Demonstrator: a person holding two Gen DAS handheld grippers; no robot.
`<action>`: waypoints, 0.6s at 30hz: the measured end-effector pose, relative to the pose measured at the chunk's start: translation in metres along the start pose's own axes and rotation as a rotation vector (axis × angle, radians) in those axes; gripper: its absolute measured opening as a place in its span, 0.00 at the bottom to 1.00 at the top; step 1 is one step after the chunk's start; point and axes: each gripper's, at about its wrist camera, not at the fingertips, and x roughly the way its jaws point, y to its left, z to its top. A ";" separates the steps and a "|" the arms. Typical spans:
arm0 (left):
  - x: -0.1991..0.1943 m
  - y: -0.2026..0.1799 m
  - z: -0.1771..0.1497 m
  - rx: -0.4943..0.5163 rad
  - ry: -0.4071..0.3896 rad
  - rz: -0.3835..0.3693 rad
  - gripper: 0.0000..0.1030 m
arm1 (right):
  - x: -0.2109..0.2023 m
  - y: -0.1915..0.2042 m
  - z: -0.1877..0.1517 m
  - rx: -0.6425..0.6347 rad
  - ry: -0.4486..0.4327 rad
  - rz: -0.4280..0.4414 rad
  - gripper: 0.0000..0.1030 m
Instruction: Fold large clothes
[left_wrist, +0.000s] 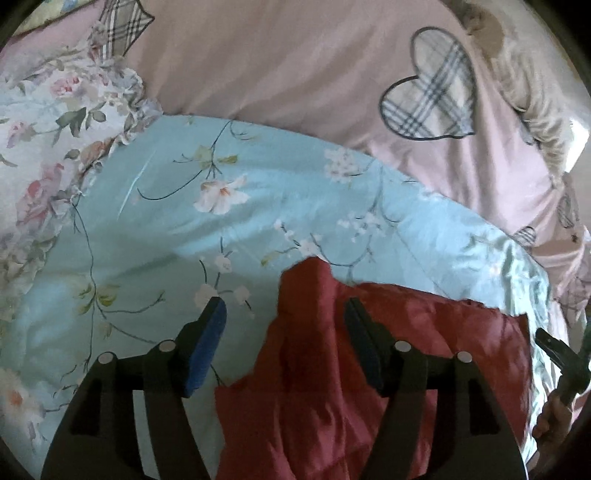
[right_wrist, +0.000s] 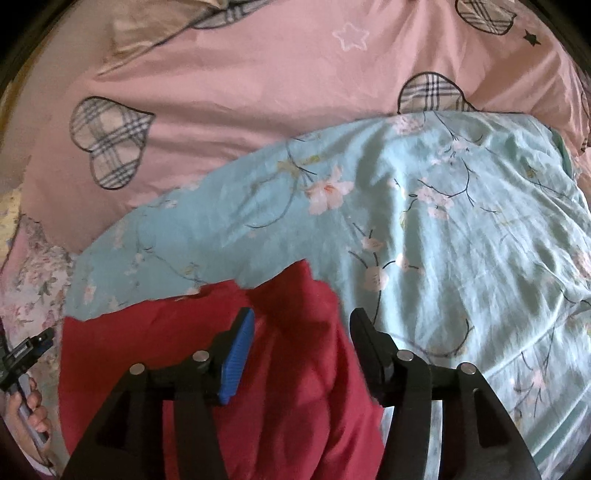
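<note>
A large red quilted garment (left_wrist: 369, 387) lies on a light blue floral quilt (left_wrist: 184, 221). My left gripper (left_wrist: 284, 314) is open, its jaws astride the garment's upper left edge, holding nothing. In the right wrist view the same red garment (right_wrist: 229, 350) lies on the blue quilt (right_wrist: 461, 240). My right gripper (right_wrist: 301, 325) is open over the garment's upper right corner, holding nothing. The right gripper shows at the far right of the left view (left_wrist: 554, 354); the left gripper shows at the far left of the right view (right_wrist: 26, 354).
A pink bedsheet with plaid hearts (left_wrist: 295, 66) covers the bed beyond the quilt; it also shows in the right wrist view (right_wrist: 240, 85). A white floral ruffled cloth (left_wrist: 55, 129) lies at the left. A beige bundle (left_wrist: 517, 74) sits at the upper right.
</note>
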 end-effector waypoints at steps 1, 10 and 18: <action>-0.003 -0.002 -0.003 0.007 -0.003 -0.012 0.64 | -0.005 0.002 -0.006 -0.003 -0.003 0.016 0.54; -0.030 -0.020 -0.061 0.073 0.017 -0.064 0.64 | -0.040 0.032 -0.068 -0.080 0.013 0.093 0.58; -0.054 -0.034 -0.113 0.116 0.034 -0.078 0.64 | -0.062 0.042 -0.113 -0.093 0.014 0.116 0.63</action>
